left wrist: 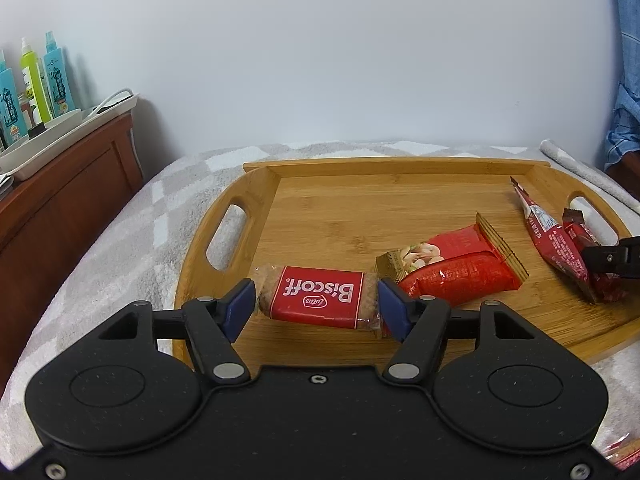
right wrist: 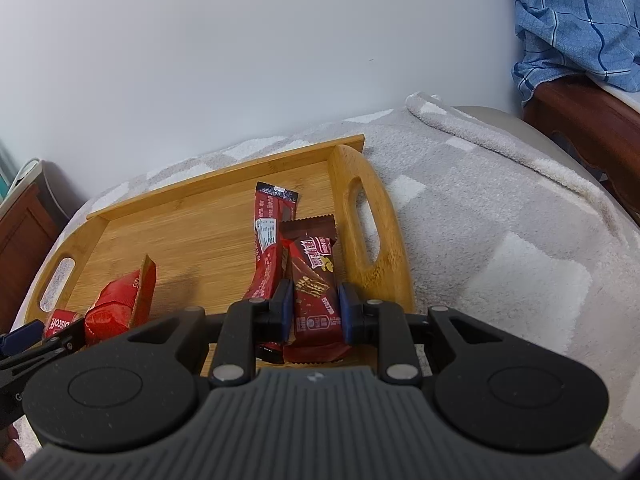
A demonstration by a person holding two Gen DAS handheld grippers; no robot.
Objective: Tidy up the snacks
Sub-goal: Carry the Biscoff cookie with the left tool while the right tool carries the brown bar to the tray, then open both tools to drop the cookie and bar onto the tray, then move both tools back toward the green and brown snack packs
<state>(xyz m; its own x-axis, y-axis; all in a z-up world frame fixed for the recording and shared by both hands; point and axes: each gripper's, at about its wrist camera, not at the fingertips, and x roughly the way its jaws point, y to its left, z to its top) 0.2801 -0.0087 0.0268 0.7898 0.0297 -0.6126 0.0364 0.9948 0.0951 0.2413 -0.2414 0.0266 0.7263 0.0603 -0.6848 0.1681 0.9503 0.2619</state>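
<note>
Left tongs (left wrist: 316, 306) clamped the Biscoff pack (left wrist: 318, 298), right tongs (right wrist: 315, 312) the wafer bar (right wrist: 314, 292); four snacks lay on the bamboo tray (left wrist: 360, 196), sorting unfinished.

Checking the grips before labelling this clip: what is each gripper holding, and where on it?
The left gripper holds the Biscoff packet by its two short ends. The right gripper clamps the brown wafer bar across its long sides, near its lower end.

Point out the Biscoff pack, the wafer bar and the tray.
Biscoff pack (left wrist: 318, 298): left wrist view, on its red label.
Wafer bar (right wrist: 314, 296): right wrist view, on the middle of its wrapper.
Tray (left wrist: 384, 168): left wrist view, on its far rim.
</note>
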